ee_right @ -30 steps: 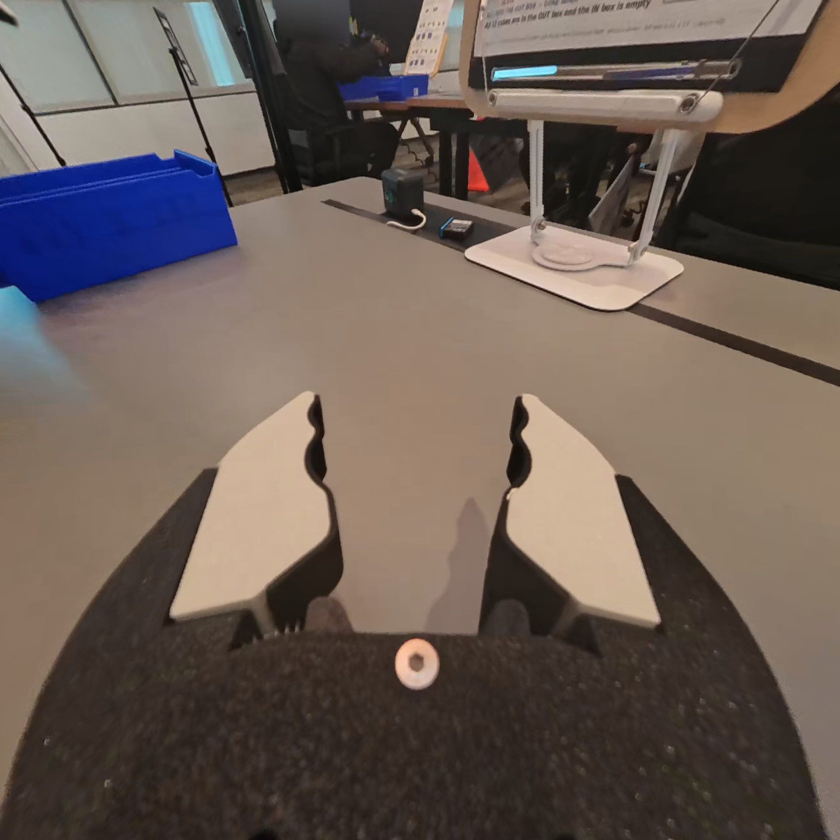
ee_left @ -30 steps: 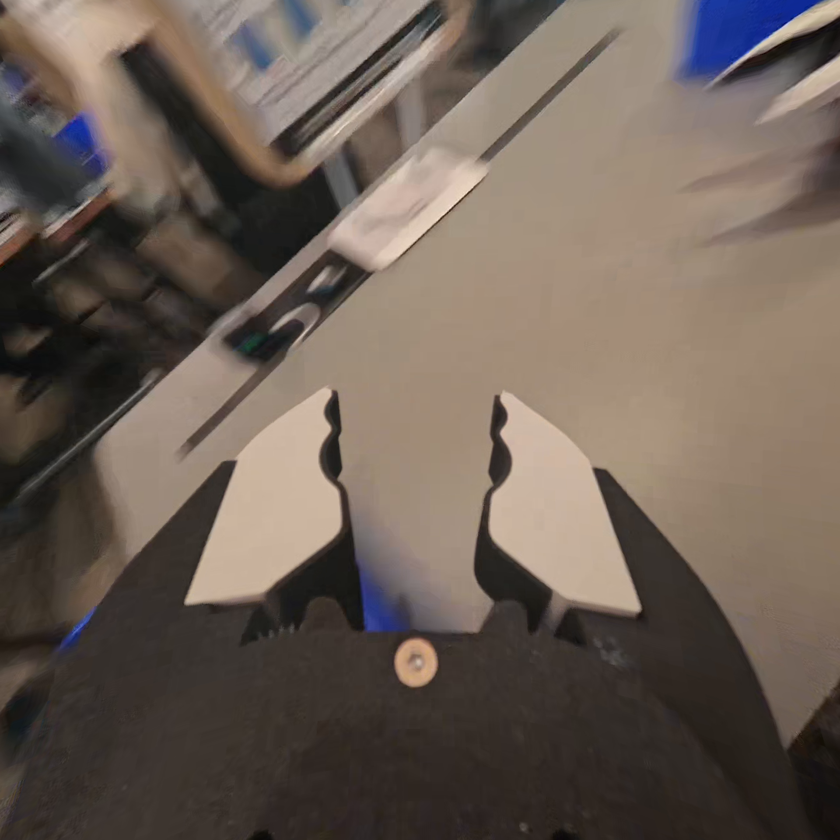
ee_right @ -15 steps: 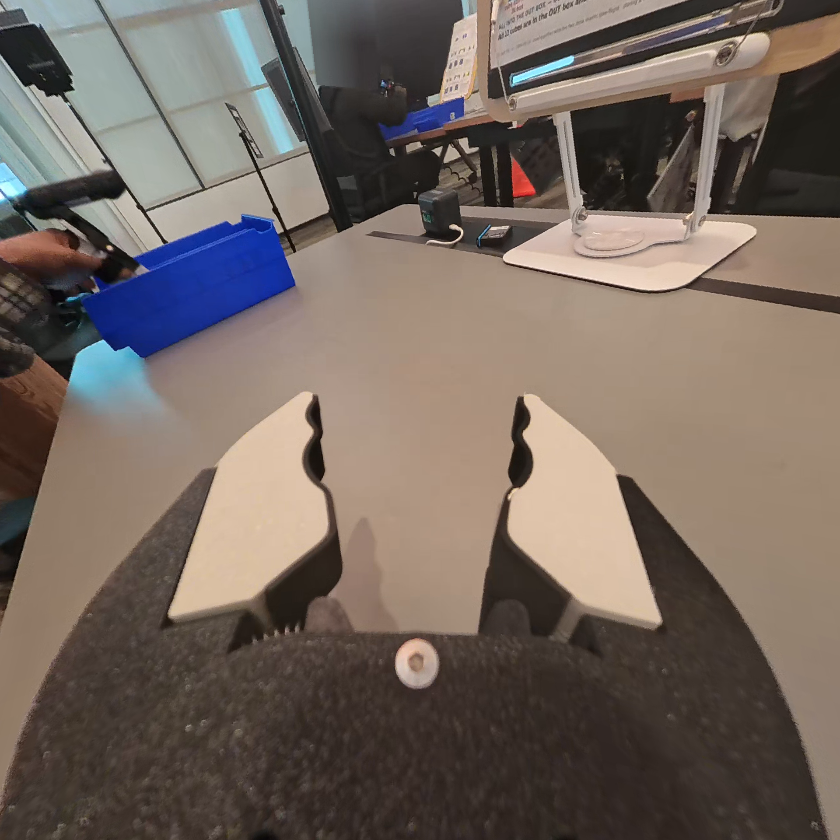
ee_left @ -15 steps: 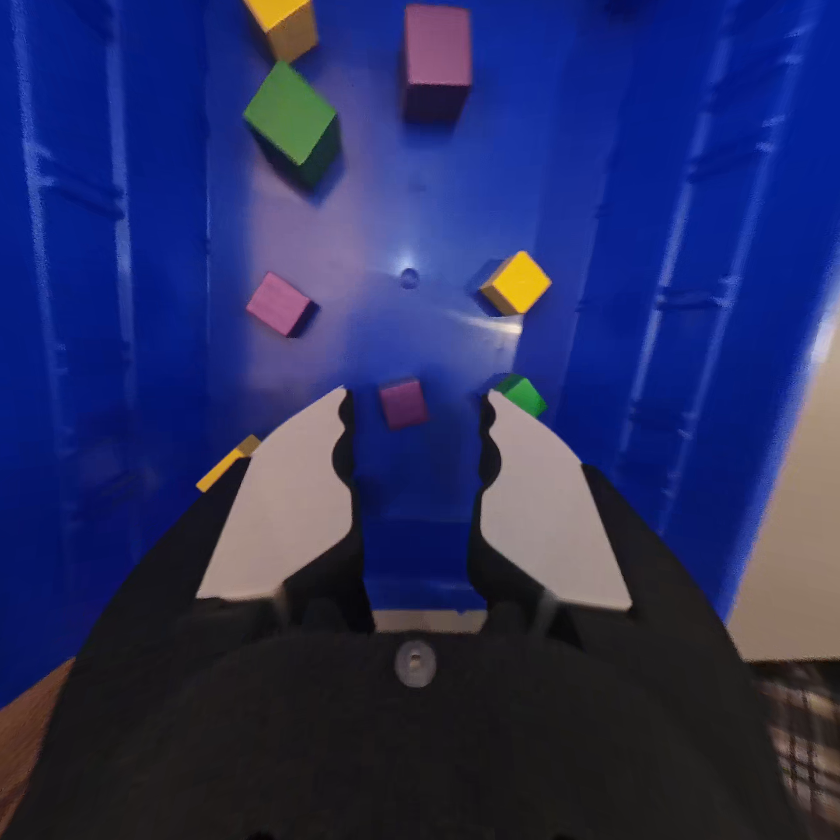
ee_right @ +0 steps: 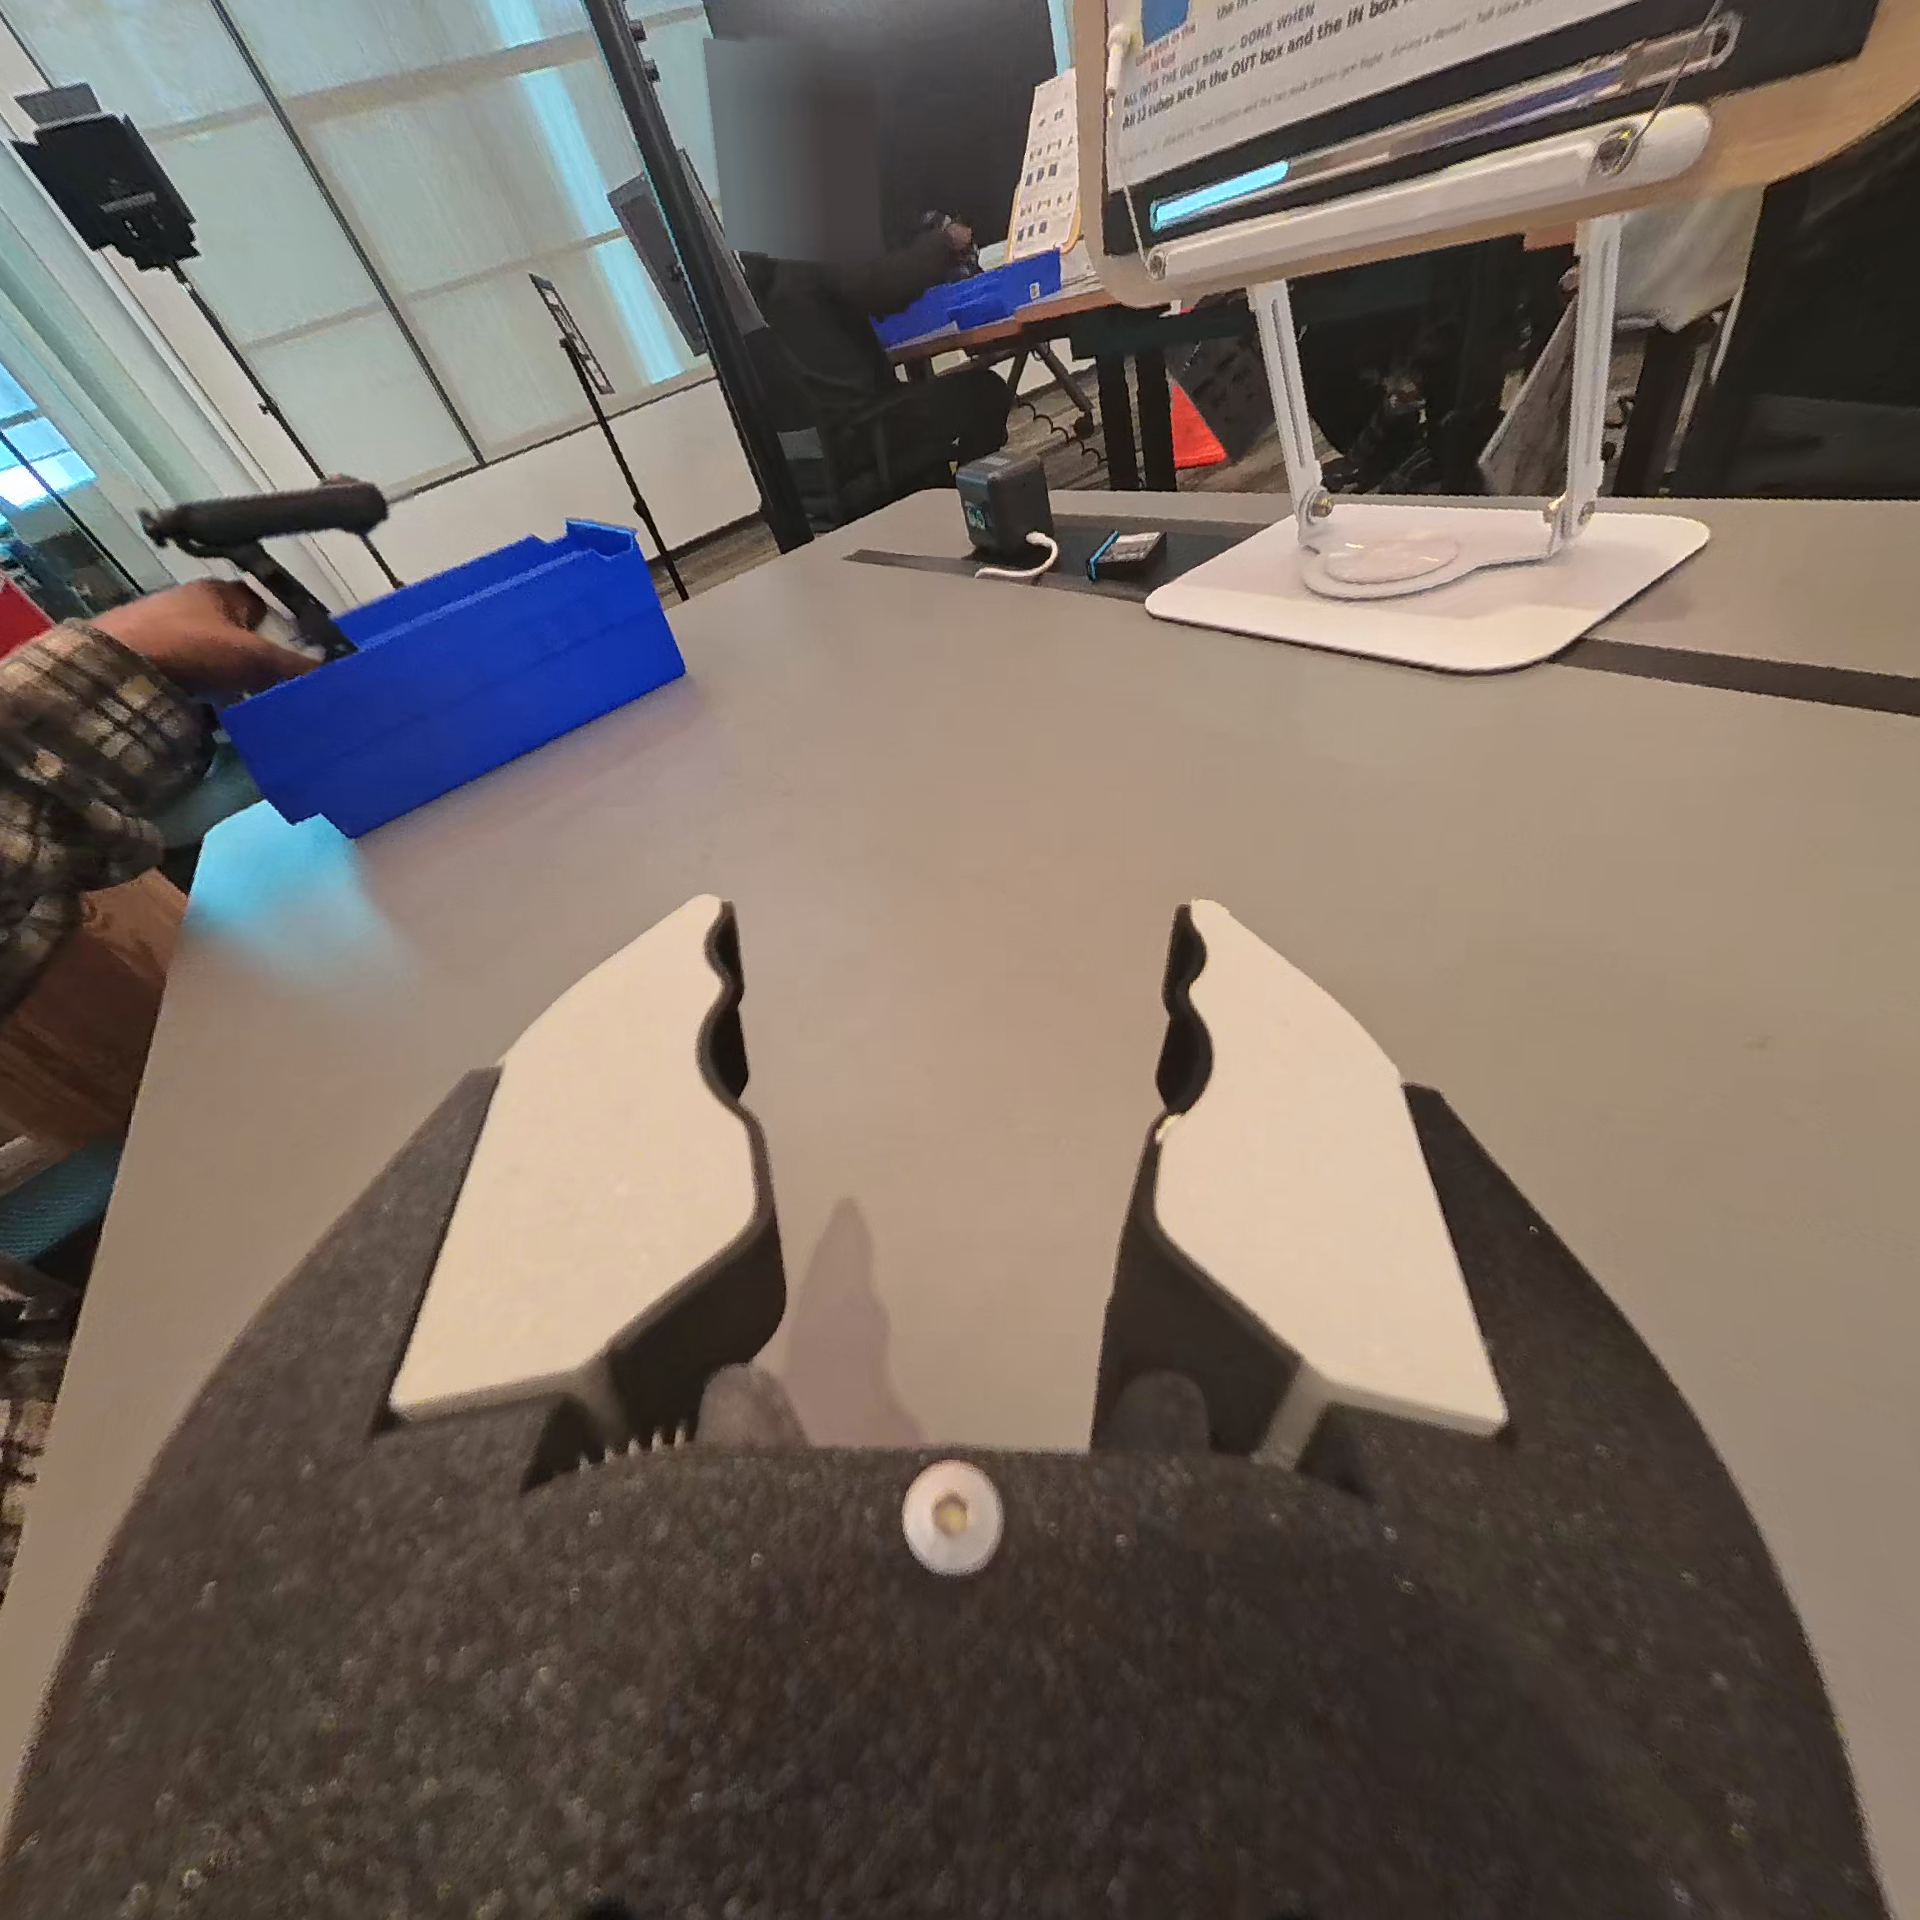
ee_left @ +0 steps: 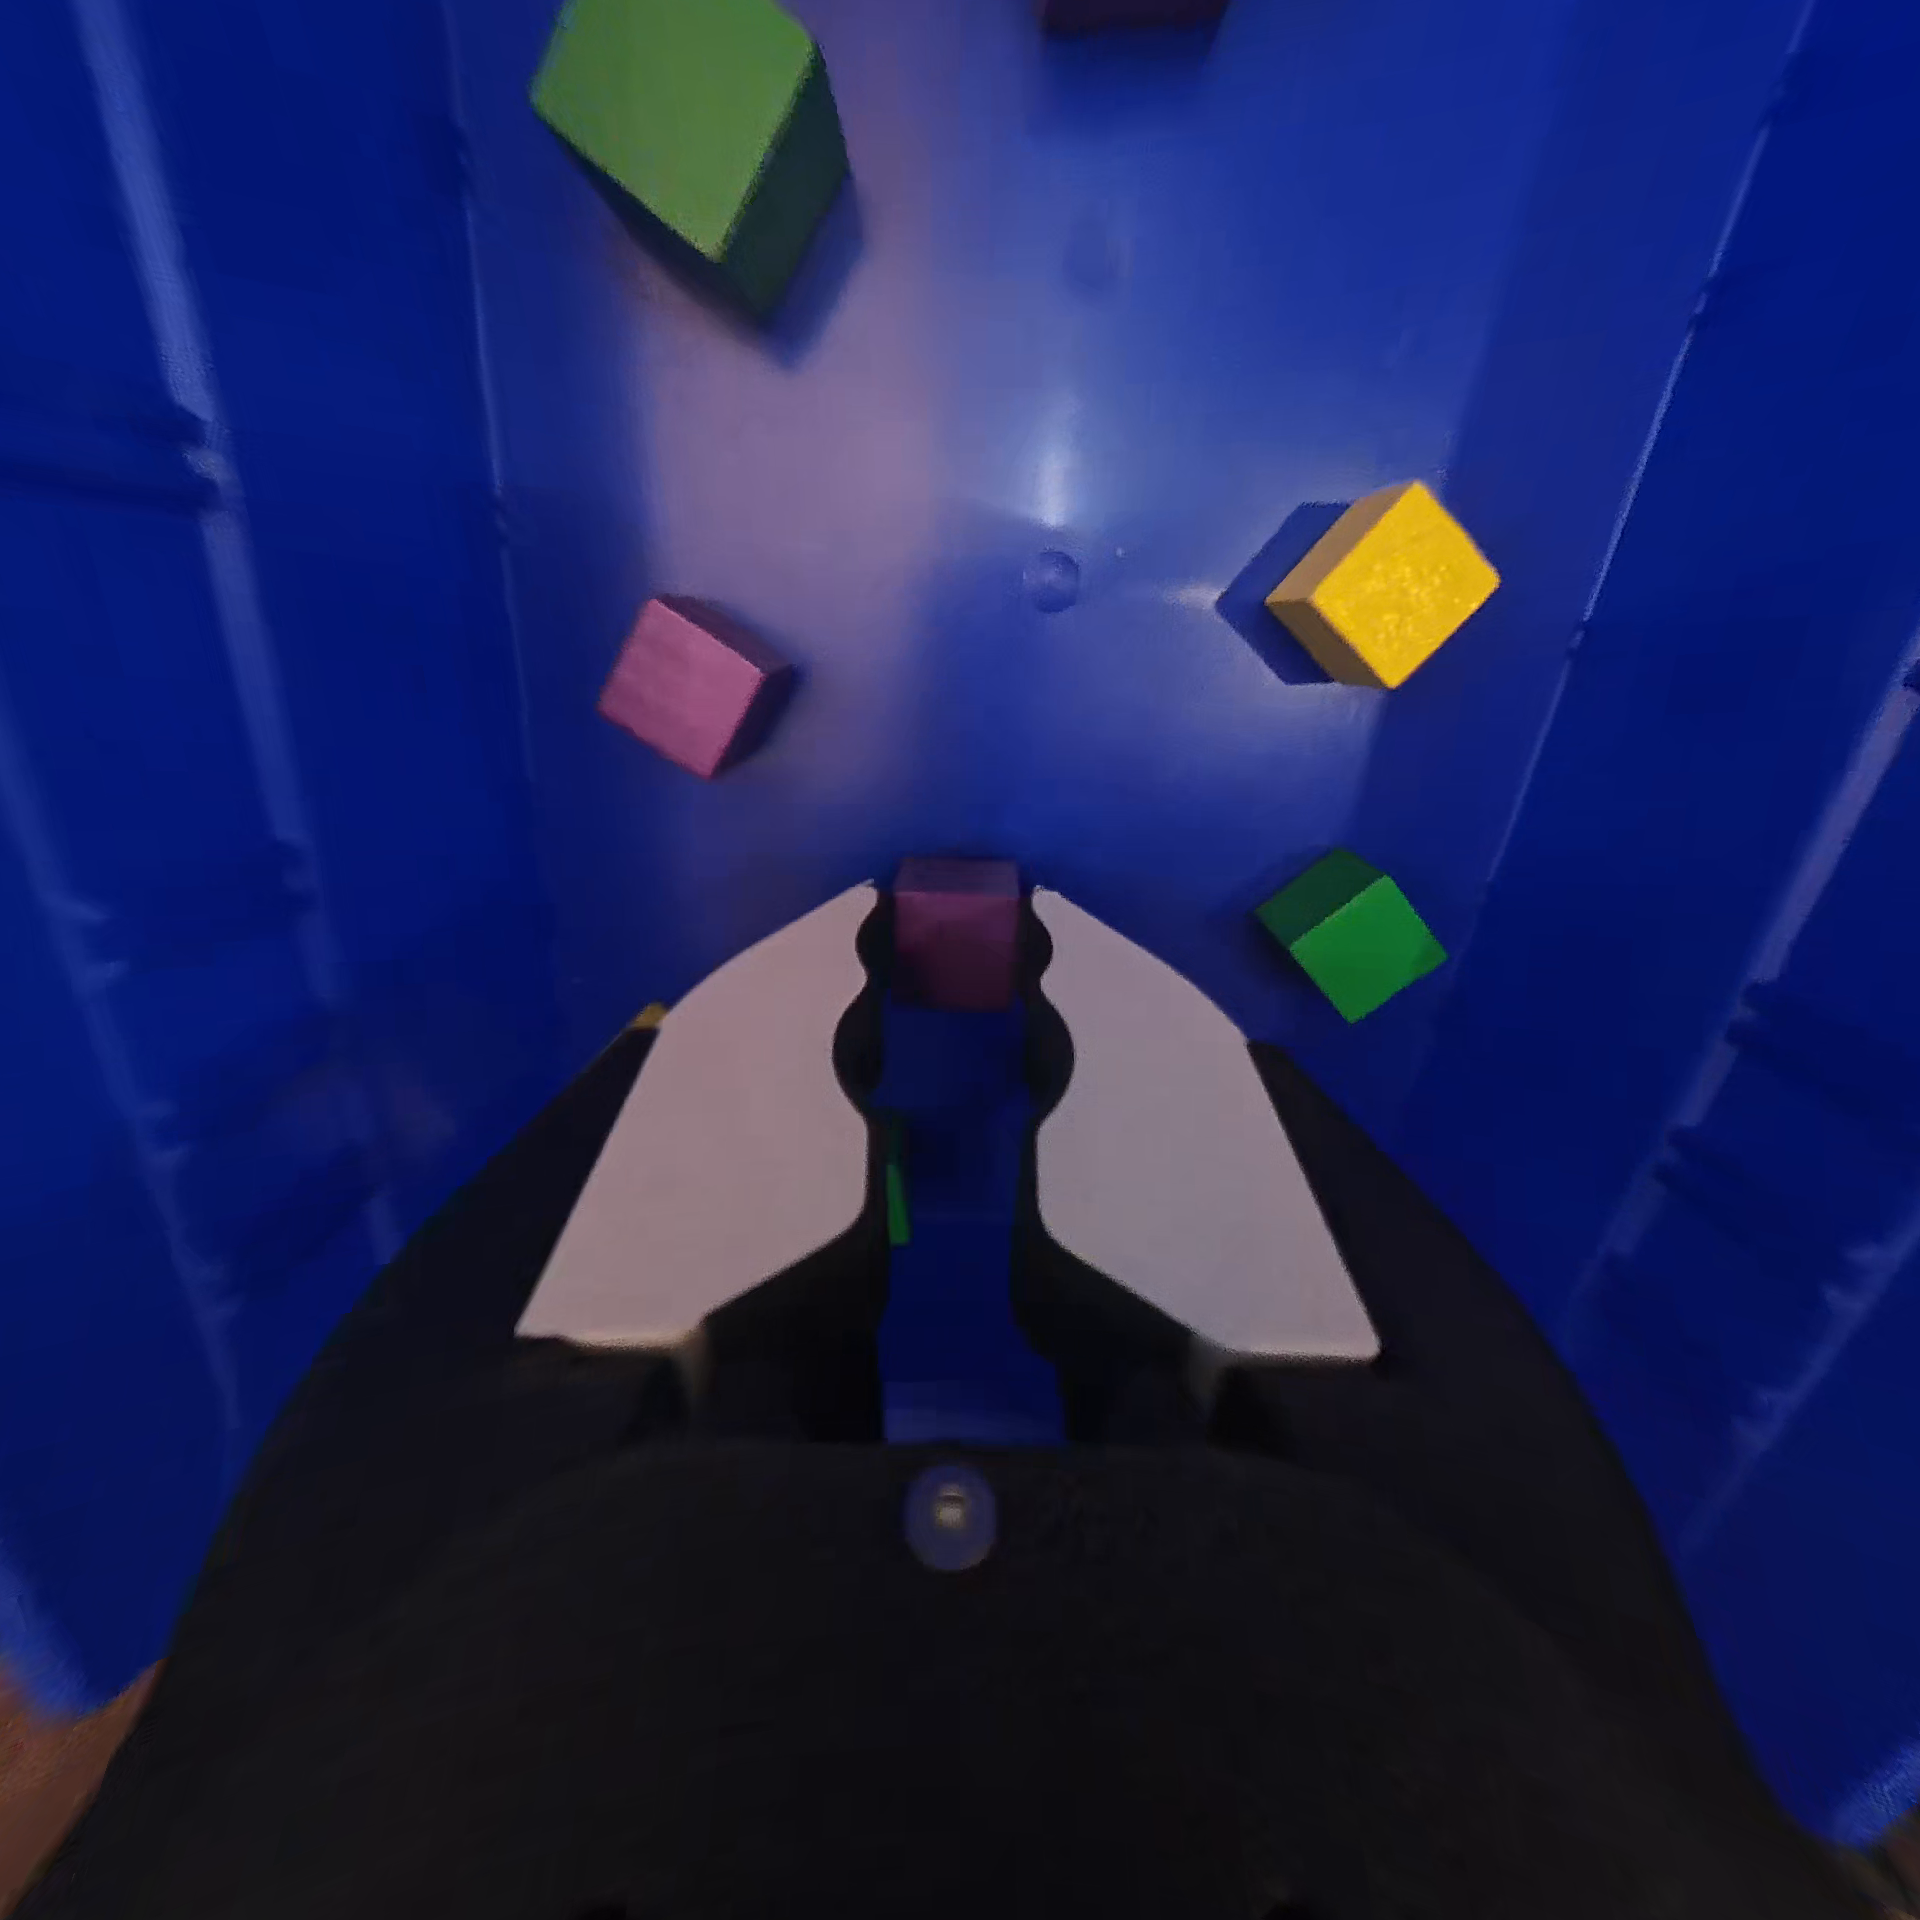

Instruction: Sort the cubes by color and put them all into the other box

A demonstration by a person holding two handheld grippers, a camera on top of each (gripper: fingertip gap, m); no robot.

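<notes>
The left gripper (ee_left: 954, 902) has gone lower into the blue box (ee_left: 260, 935) since half a second ago, and its fingers have come closer together. Now a small purple cube (ee_left: 954, 935) sits right between the fingertips. The fingers look like they touch its sides, but the picture is a bit blurry, so I cannot tell if the squeeze is tight yet.

More cubes lie on the box floor: another purple cube (ee_left: 691, 686) far left, a big green cube (ee_left: 691, 135) farther off, a yellow cube (ee_left: 1387, 582) and a small green cube (ee_left: 1351, 935) on the right.

The right gripper (ee_right: 954, 925) hangs wide apart over the gray table (ee_right: 1143, 831), holding nothing.

I think the first purple one is about to be lifted out.
</notes>
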